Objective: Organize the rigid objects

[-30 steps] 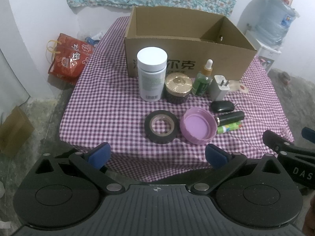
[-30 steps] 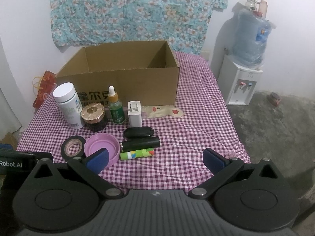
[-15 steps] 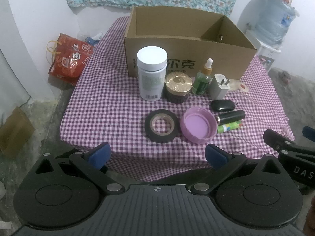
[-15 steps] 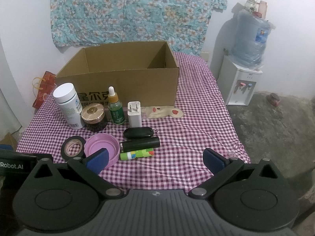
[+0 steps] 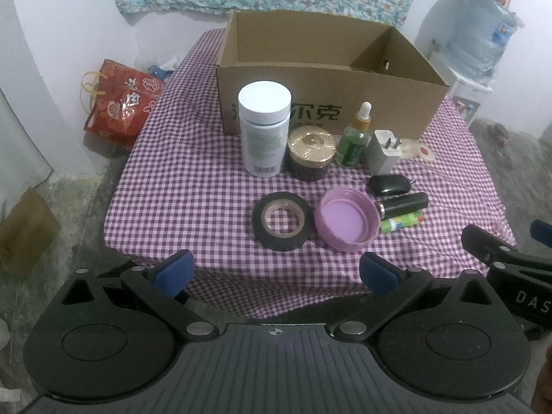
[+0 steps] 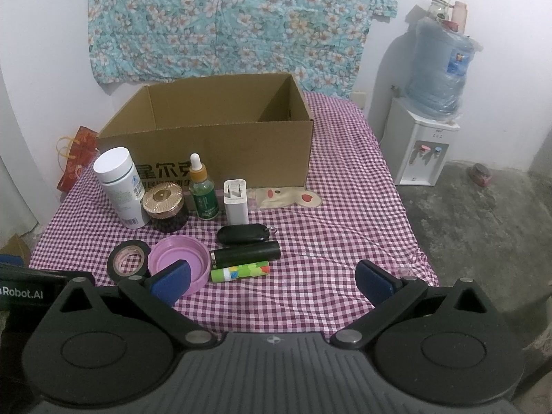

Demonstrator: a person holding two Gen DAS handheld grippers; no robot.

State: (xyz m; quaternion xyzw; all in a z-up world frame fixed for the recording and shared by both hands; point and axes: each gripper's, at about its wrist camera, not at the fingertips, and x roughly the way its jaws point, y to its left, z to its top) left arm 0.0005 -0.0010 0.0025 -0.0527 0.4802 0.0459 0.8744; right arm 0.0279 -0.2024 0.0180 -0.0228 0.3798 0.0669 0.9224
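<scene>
An open cardboard box (image 5: pixel 324 79) (image 6: pixel 220 145) stands at the back of the checkered table. In front of it stand a white bottle (image 5: pixel 265 132) (image 6: pixel 119 186), a gold-lidded jar (image 5: pixel 310 153) (image 6: pixel 165 205), a green dropper bottle (image 5: pixel 355 138) (image 6: pixel 203 191) and a white charger (image 5: pixel 383 157) (image 6: pixel 236 201). Nearer lie a black tape roll (image 5: pixel 281 220) (image 6: pixel 127 260), a pink lid (image 5: pixel 346 219) (image 6: pixel 179 262), a black key fob (image 5: pixel 390 184) (image 6: pixel 243 234), a black cylinder (image 5: pixel 403 205) (image 6: pixel 246 254) and a green tube (image 5: pixel 402 224) (image 6: pixel 239 272). My left gripper (image 5: pixel 276 272) and right gripper (image 6: pixel 272 281) are open and empty, short of the table's front edge.
A red bag (image 5: pixel 120 103) and a brown box (image 5: pixel 24 231) sit on the floor to the left. A water dispenser (image 6: pixel 431 127) stands to the right of the table. A flat patterned item (image 6: pixel 288 197) lies by the box. The right gripper's body (image 5: pixel 510 265) shows at the left view's right edge.
</scene>
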